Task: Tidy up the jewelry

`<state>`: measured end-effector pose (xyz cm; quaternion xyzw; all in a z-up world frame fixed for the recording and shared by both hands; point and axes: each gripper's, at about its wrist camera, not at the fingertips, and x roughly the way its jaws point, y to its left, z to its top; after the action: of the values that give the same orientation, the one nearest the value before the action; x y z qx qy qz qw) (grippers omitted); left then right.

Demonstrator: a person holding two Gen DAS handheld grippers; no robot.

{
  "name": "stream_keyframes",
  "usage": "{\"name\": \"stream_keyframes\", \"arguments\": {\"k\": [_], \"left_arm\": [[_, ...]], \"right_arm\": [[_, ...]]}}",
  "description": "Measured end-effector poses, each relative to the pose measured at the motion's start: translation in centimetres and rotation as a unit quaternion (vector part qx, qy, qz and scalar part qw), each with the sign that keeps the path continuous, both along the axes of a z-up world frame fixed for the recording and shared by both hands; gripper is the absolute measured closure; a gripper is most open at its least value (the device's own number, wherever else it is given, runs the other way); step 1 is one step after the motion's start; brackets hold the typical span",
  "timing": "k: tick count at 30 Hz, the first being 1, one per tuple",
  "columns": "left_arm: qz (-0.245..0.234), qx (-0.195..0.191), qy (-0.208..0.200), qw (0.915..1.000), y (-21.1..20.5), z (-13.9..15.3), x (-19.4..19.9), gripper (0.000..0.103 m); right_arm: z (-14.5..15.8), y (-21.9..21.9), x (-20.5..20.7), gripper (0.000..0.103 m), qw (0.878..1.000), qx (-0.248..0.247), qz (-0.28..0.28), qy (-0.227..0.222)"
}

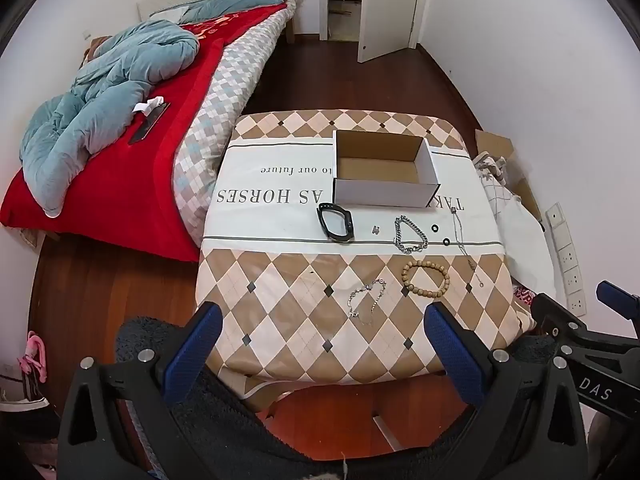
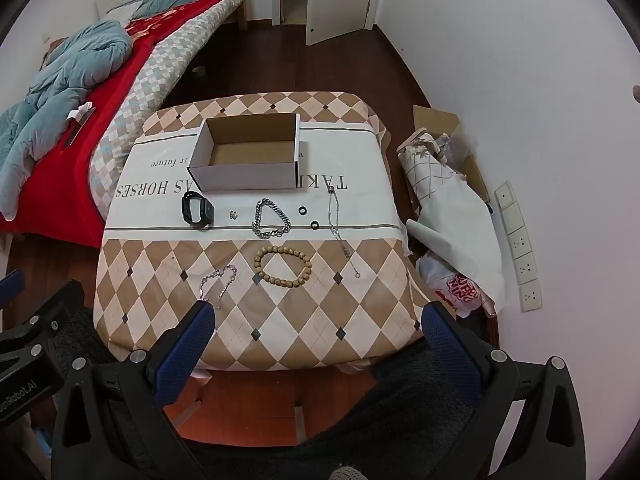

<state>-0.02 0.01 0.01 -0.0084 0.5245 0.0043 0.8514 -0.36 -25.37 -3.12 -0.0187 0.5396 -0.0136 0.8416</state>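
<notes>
Both my left fingers (image 1: 322, 330) and right fingers (image 2: 316, 326) are spread wide with nothing between them, hanging off the near edge of the cloth-covered desk (image 2: 168, 304), angled down so I see the whole layout before picking. Jewelry lies loose in front of the empty cardboard box (image 2: 246, 154): black watch (image 2: 197, 209), curb-chain bracelet (image 2: 271, 219), two black rings (image 2: 304, 211), thin necklace (image 2: 340, 226), wooden bead bracelet (image 2: 283, 266), fine silver bracelet (image 2: 218, 280) nearest my left side. Box sits open-top behind them, presumably as the drop target.
</notes>
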Motion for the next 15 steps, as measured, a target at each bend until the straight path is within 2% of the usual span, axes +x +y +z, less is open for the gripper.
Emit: {"name": "stream_keyframes", "arguments": {"k": [15], "left_arm": [[0.0, 0.0, -0.002, 1.0, -0.15, 0.54, 0.12, 0.0]], "right_arm": [[0.28, -0.04, -0.08, 0.0, 1.0, -0.002, -0.001, -0.003]]}}
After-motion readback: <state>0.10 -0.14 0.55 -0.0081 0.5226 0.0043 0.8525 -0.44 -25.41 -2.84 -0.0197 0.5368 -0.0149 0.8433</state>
